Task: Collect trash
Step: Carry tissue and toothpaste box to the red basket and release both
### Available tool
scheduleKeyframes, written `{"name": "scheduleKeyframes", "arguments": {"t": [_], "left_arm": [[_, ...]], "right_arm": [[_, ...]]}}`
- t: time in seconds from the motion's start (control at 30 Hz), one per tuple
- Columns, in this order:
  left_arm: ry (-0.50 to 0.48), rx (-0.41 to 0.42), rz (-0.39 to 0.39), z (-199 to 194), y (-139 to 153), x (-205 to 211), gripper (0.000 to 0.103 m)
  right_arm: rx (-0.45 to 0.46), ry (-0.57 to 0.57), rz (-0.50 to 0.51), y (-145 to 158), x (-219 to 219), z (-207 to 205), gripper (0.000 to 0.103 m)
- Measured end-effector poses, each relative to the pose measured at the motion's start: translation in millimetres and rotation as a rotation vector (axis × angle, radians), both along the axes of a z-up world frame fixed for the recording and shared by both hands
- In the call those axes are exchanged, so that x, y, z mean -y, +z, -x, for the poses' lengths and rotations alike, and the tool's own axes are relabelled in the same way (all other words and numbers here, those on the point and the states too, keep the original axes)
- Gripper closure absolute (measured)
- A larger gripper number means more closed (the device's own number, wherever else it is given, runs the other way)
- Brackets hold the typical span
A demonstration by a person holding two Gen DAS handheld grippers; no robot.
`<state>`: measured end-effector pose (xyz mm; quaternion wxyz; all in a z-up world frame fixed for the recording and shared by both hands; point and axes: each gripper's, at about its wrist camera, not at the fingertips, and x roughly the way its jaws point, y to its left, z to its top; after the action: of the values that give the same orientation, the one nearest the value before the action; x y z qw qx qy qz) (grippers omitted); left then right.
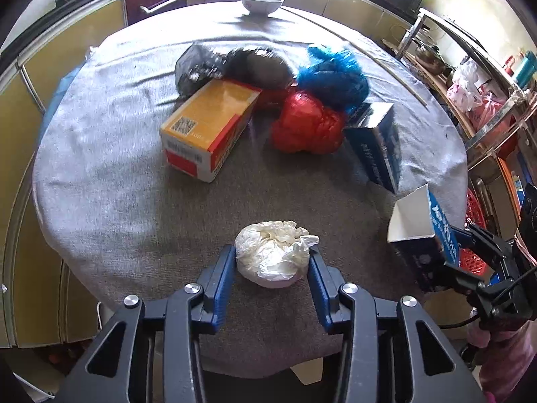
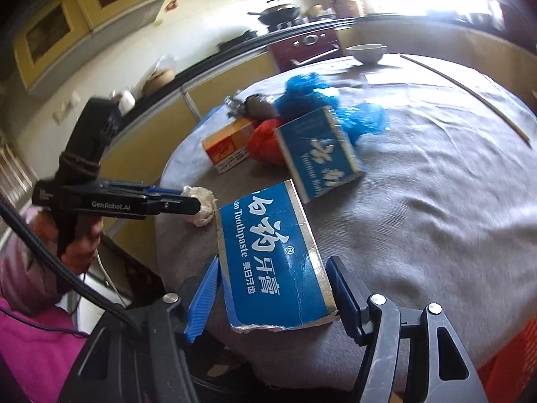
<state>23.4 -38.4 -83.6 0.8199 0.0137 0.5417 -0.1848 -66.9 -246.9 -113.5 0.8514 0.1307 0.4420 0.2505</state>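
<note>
Blue bag (image 2: 335,107) and far worktop blurred.

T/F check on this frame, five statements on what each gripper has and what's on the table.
1. The left gripper has its fingers against a white crumpled bag. True.
2. The right gripper holds the orange box. False: a blue toothpaste box sits between its fingers; the orange box lies on the table.
3. A bowl stands at the table's far edge. True.
4. The red bag is in the bowl. False: it lies on the grey tablecloth.
5. Only one blue box shows. False: a second blue box lies by the bags.
</note>
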Motion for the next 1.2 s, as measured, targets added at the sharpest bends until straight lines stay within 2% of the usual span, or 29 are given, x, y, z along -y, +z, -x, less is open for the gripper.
{"name": "scheduleKeyframes", "arguments": {"t": [0.13,0.27,0.47,0.63,0.8,0.9,0.93,1.0,1.1,1.2], "left_arm": [[-0.038,0.026,0.003,4,15,11,0.059],[-0.139,0.061,0.001,9,33,47,0.059],[-0.378,0.064,0.007,19,45,147,0.059],[-0.587,0.068,0.005,38,39,249,0.059],[-0.71,0.025,0.018,53,28,328,0.059],[-0.748,0.009,0.011,60,19,357,0.057],[-0.753,0.007,0.005,61,16,367,0.052],[-0.76,0.008,-0.006,63,12,378,0.047],[-0.743,0.02,-0.012,65,12,376,0.032],[-0.723,0.016,-0.002,56,12,368,0.032]], "right_arm": [[0.017,-0.08,-0.058,5,20,10,0.036],[0.024,-0.169,-0.074,6,47,20,0.036],[0.025,-0.383,-0.091,5,119,55,0.036],[-0.002,-0.599,-0.082,-1,190,104,0.036],[-0.048,-0.765,-0.087,-10,247,152,0.035],[-0.08,-0.842,-0.136,-19,273,172,0.034],[-0.087,-0.86,-0.157,-21,280,176,0.034],[-0.1,-0.885,-0.169,-25,289,182,0.032],[-0.133,-0.909,-0.178,-27,295,178,0.032],[-0.131,-0.917,-0.187,-27,300,175,0.031]]}}
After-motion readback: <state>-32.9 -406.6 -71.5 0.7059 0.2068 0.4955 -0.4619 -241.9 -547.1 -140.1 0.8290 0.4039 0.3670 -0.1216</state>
